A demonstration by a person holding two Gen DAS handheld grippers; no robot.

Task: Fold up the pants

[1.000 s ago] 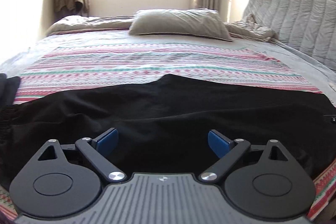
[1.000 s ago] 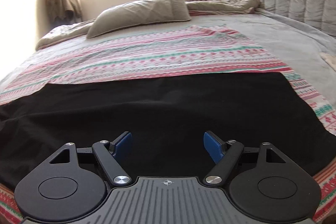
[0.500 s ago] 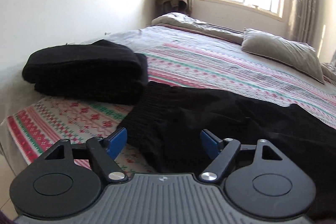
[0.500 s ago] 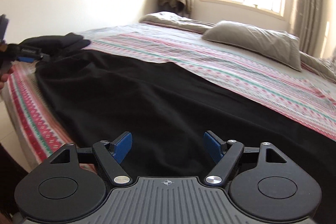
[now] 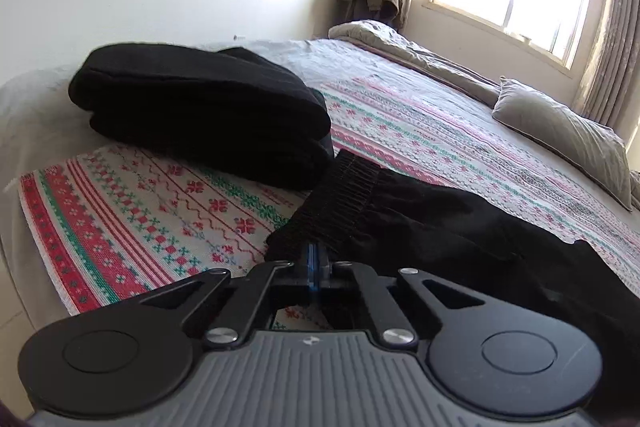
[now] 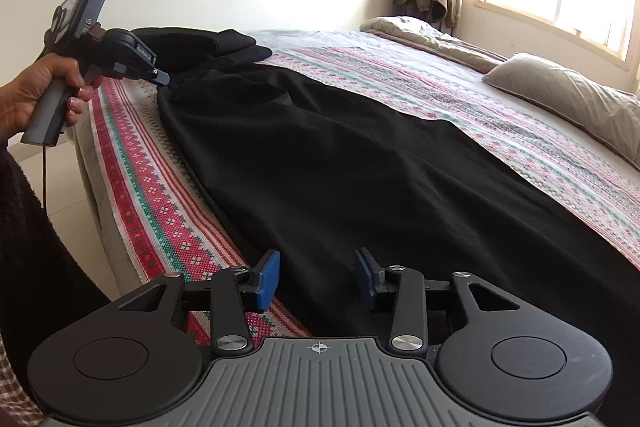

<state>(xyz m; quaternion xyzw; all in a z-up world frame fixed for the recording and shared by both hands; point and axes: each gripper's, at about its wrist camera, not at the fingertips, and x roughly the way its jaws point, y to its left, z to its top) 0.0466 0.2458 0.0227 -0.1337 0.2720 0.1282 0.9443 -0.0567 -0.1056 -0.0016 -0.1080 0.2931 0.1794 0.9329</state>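
Black pants (image 6: 360, 163) lie stretched along the near side of the bed, ribbed waistband (image 5: 340, 191) at the far left end. My left gripper (image 5: 317, 259) is shut on the near corner of the waistband; it also shows in the right wrist view (image 6: 160, 77), held by a hand. My right gripper (image 6: 316, 275) is open, its blue pads either side of the pants' near edge at the leg end, holding nothing.
A stack of folded black clothes (image 5: 200, 107) sits on the bed corner just beyond the waistband. A patterned blanket (image 5: 140, 211) covers the bed. A grey pillow (image 6: 568, 99) lies near the window. The bed's edge (image 6: 104, 187) and floor are at left.
My left gripper moved in on the waistband corner and shut on it. My right gripper stayed open and came lower over the pants' near edge.
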